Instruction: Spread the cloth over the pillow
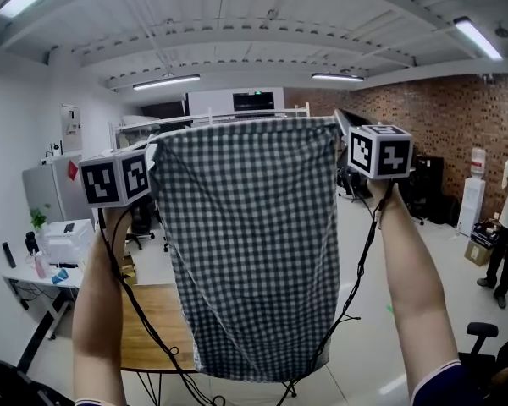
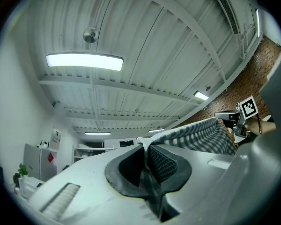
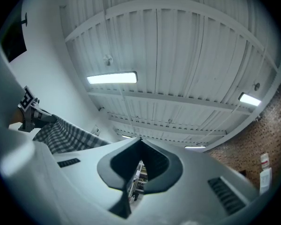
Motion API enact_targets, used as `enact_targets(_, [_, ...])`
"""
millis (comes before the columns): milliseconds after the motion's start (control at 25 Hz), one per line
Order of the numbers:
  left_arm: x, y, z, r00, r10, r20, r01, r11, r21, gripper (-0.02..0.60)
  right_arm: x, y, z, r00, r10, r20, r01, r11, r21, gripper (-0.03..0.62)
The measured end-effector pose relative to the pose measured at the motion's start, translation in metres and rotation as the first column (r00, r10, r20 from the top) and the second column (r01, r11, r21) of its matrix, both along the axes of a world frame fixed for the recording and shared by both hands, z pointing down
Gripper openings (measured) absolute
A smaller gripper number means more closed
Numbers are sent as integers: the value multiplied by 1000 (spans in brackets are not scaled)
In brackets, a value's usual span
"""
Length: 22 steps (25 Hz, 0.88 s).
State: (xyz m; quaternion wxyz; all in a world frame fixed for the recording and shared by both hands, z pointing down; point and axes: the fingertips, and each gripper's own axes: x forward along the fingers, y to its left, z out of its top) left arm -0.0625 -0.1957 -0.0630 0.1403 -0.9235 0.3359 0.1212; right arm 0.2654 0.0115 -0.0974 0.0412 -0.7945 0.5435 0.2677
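1. The left gripper (image 2: 146,168) is clamped on a top corner of the cloth (image 1: 254,244). Checked fabric is pinched between its pads and runs off to its right. It tilts upward and is lifted high, probably so the cloth can hang free.
2. Between the two grippers the cloth hangs as a flat sheet. Its top edge is stretched from one to the other and the rest drops below them. Holding the corners apart opens it out, ready to be laid down flat.
3. The right gripper (image 3: 136,175) has its jaws drawn together, with only a thin slit between the pads. Cloth leads away from its left side. Judging by the taut top edge, the other corner is nipped here.
4. Below the grippers, behind the cloth, part of a table (image 1: 152,320) shows. No pillow is visible in any view. It may be hidden by the cloth, so I judge that spreading has not yet begun.
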Motion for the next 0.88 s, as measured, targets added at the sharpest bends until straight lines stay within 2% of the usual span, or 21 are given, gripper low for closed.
enact_targets(400, [18,-21,65,998,-14,68,20,996,-90,13,15,-15,65,999,-8,36,10,999,-47,17])
enact_targets(880, [38,-58,186,983,-6,183,51,969,-242,14,38,-52,180,989,-22,148,48,984,-169,17])
